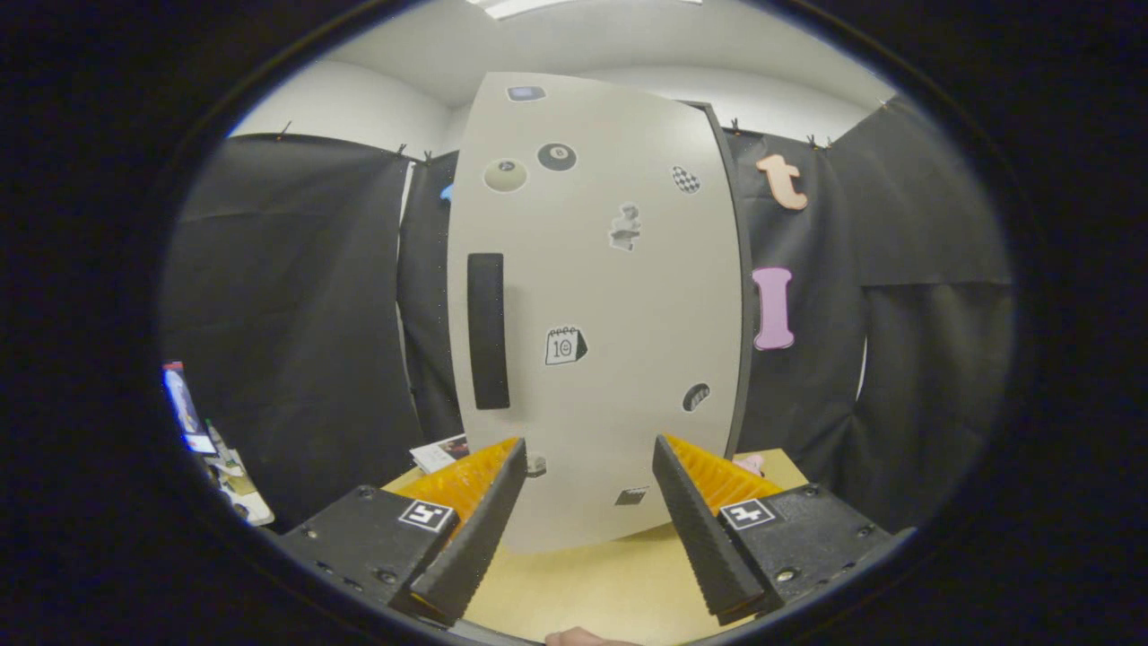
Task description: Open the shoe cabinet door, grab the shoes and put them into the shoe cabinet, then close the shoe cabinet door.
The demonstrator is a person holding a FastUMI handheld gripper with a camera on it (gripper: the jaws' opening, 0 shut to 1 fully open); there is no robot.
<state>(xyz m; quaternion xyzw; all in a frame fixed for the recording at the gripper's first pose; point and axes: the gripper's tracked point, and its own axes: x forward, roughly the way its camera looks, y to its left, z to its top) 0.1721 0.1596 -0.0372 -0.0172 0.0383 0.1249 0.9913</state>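
The shoe cabinet [610, 269] stands upright on a yellow table [583, 583], straight ahead of my fingers. Its pale grey door is shut and carries several stickers. A black vertical handle [487, 330] sits on the door's left side, just beyond and above my left finger. My gripper [589, 453] is open, with nothing between its fingers, and its tips are close to the door's lower part without touching it. A small pink thing [750, 463] peeks out behind the right finger at the cabinet's right foot; I cannot tell what it is.
Black cloth walls the booth behind and on both sides of the cabinet. A printed card or booklet [441, 451] lies on the table left of the cabinet's base. Clutter [220, 458] sits far off to the left beyond the table. A fingertip [578, 638] shows at the table's near edge.
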